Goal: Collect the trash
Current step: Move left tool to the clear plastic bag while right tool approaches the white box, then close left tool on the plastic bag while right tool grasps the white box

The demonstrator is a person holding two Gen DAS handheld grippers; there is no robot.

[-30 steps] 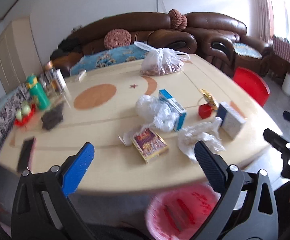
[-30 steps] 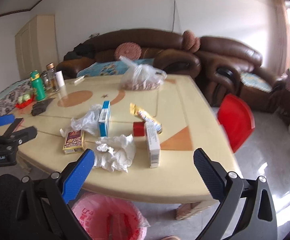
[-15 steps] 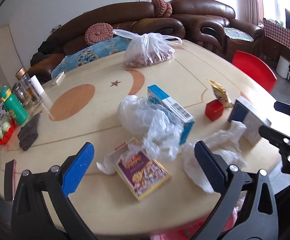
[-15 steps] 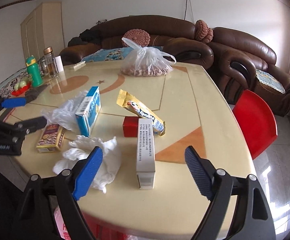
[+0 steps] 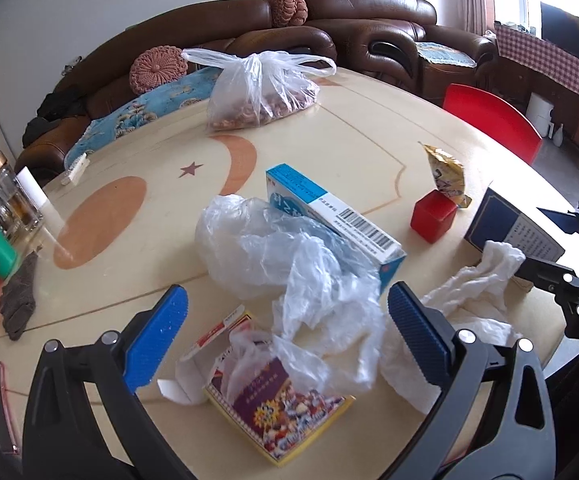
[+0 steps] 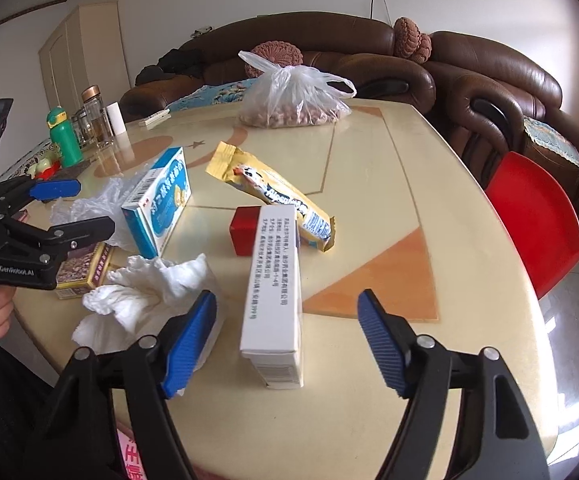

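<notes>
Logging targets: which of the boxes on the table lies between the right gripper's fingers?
The long white box with black print, lying between the open right gripper fingers. The blue-and-white box and small red box lie farther off.

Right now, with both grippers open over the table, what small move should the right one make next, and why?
Probably ease the right gripper forward and down around the white box. Its jaws are open and empty, and the box lies lengthwise right between them, nearer than the crumpled tissue at its left finger.
</notes>
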